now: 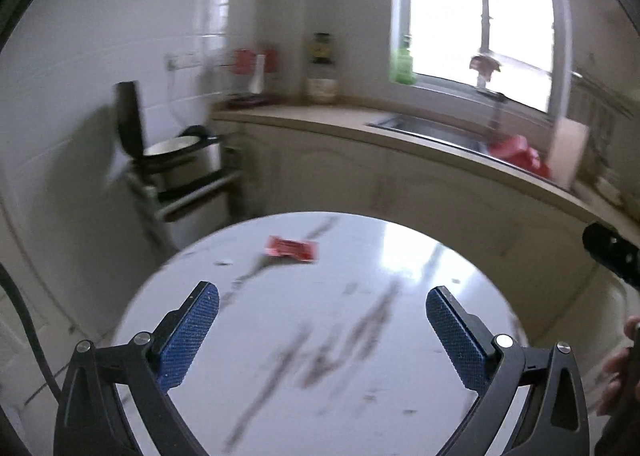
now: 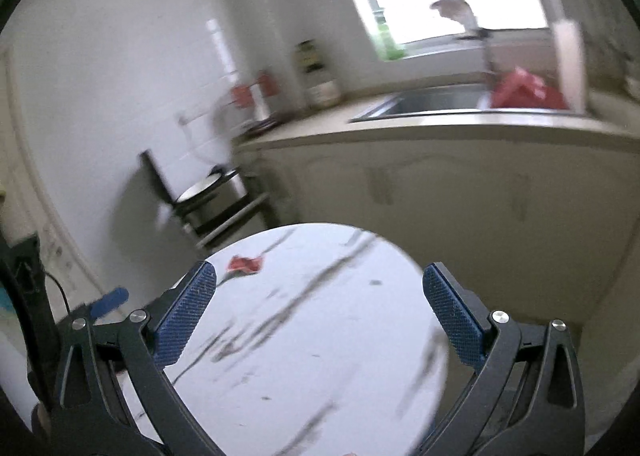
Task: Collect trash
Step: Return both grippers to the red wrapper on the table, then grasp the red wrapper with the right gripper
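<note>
left gripper (image 1: 322, 298): jaws wide apart, nothing between
right gripper (image 2: 320, 276): jaws wide apart, nothing between
red crumpled wrapper (image 1: 291, 249): lying far-left on round white marble counter (image 1: 400, 256), apart from both grippers

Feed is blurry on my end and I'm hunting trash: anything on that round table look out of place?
Yes: one crumpled red wrapper lies alone toward the far side of the round marble-patterned table, beyond the open left gripper and right gripper. Nothing spilled or damaged shows.

Small red wrapper (image 1: 291, 249), crumpled, lying flat near round marbled table's (image 1: 420, 248) far edge
</note>
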The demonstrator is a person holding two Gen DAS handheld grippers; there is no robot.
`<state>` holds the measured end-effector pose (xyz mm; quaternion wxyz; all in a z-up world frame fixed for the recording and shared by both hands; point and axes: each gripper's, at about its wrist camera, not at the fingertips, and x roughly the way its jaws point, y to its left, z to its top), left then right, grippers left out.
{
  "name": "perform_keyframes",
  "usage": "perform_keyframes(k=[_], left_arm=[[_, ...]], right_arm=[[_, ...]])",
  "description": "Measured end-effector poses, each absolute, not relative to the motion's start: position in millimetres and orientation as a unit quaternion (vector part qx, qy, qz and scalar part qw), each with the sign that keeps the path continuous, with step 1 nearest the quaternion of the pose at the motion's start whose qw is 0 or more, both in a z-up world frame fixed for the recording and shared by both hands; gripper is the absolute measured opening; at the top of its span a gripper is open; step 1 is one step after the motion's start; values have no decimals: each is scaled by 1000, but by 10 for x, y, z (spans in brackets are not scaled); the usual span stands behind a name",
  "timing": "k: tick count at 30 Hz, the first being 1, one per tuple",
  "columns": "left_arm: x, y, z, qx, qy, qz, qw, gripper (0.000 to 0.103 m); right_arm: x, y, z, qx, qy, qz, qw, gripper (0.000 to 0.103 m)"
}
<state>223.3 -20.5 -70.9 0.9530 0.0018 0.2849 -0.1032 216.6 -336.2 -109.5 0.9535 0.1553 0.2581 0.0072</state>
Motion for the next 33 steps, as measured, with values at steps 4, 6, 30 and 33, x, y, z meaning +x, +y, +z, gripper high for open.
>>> perform_keyframes(k=[4, 6, 30, 33], left_arm=[[2163, 74, -768, -26, 290, -74, 954, 102], [2235, 120, -782, -37, 297, -61, 952, 102], [4576, 337, -1344, -64, 389, -8, 919, 102], [4704, 320, -1436, -63, 395, -8, 916, 102]], right_arm=[[2561, -2829, -1184, 113, 284, 46, 951, 103], [2767, -2643, -1271, 94, 300, 58, 947, 103], [5245, -1463, -2905, -87, 477, 90, 870, 103], [5371, -1435, -2977, -78, 481, 118, 865, 101]])
